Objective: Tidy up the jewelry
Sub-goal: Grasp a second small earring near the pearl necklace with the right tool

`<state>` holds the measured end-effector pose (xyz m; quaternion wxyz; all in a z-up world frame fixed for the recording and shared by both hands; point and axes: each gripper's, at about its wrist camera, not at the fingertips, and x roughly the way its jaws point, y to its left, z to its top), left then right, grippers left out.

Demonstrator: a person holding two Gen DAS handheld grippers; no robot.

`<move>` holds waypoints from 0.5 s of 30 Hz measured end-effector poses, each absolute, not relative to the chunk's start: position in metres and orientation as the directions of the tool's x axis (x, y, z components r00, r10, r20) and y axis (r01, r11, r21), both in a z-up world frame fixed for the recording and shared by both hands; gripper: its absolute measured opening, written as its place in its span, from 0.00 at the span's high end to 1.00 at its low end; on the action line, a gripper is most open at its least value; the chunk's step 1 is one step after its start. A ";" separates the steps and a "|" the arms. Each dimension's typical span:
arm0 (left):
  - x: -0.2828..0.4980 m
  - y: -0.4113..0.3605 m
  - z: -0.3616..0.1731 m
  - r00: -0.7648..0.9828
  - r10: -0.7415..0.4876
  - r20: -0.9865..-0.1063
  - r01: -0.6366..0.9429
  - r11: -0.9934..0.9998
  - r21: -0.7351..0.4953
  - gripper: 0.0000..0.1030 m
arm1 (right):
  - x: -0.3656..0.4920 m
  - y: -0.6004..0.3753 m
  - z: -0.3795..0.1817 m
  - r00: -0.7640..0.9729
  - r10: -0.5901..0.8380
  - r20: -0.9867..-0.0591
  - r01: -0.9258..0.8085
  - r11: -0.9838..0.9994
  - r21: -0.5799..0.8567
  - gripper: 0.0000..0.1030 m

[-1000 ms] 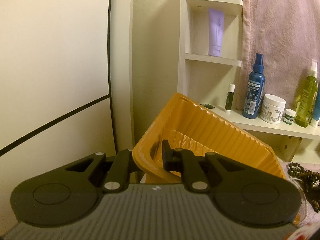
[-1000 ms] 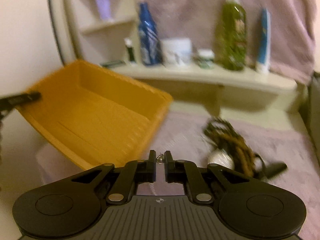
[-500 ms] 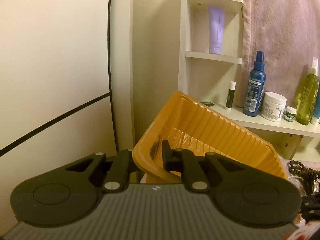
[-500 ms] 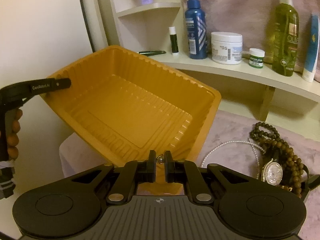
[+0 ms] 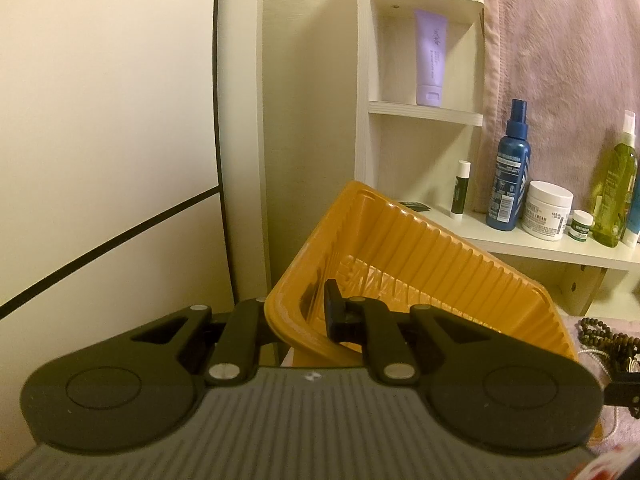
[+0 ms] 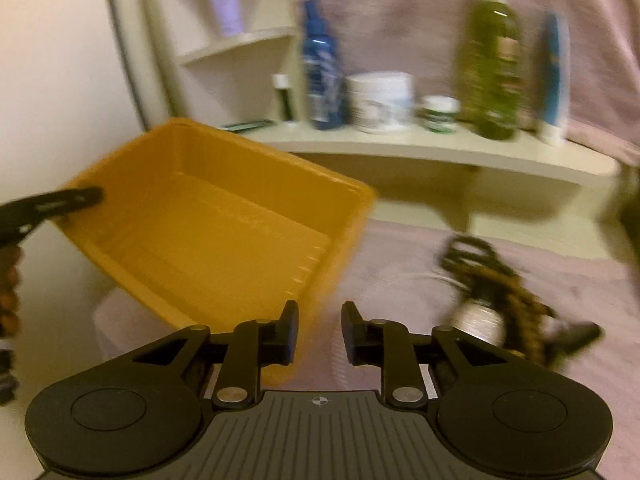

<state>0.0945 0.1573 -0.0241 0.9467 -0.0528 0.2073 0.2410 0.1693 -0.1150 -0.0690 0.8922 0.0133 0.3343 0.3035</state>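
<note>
Holding the orange tray (image 5: 432, 264) tilted, the left tool (image 5: 296, 312) was clenched on the tray's near-left rim, one finger outside the wall and the other inside. In the right wrist view the tray (image 6: 224, 240) opened toward the camera with its far corner raised, and no jewelry could be made out inside it, though blur hid fine detail. The right tool (image 6: 319, 334) stood released, its jaws apart and nothing between them, just beside the tray's lower right corner. The jewelry pile (image 6: 492, 284) lay on the pink-covered surface (image 6: 568, 304), to the right of the tray and apart from it: dark bead strands (image 5: 600, 330) and a pale round piece, probably a watch, motion-blurred. A shelf (image 6: 400, 148) of bottles and jars ran behind.

The step in hand appeared to be fetching the next piece from the pile. To do it well, the right tool would best approach with jaws open as they stood, then close on a single strand or on the pale piece at its edge, not on the tangled middle, where several strands might come up together. The left tool should hold the tray's tilt steady, so that pieces already dropped would stay against the lower wall. A thin chain could slip between the pads; gripping across a bead or a clasp seemed safer.
</note>
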 end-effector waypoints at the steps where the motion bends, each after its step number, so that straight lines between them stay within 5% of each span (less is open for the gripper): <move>1: 0.094 0.157 -0.024 0.798 0.435 -0.418 -0.478 0.878 0.001 0.88 | 0.172 -0.122 -0.072 0.596 0.533 -0.600 -0.512 0.828 0.227 0.77; 15: 0.098 0.159 -0.025 0.788 0.434 -0.436 -0.477 0.879 0.011 0.88 | 0.185 -0.131 -0.103 0.613 0.449 -0.650 -0.494 0.860 0.128 0.77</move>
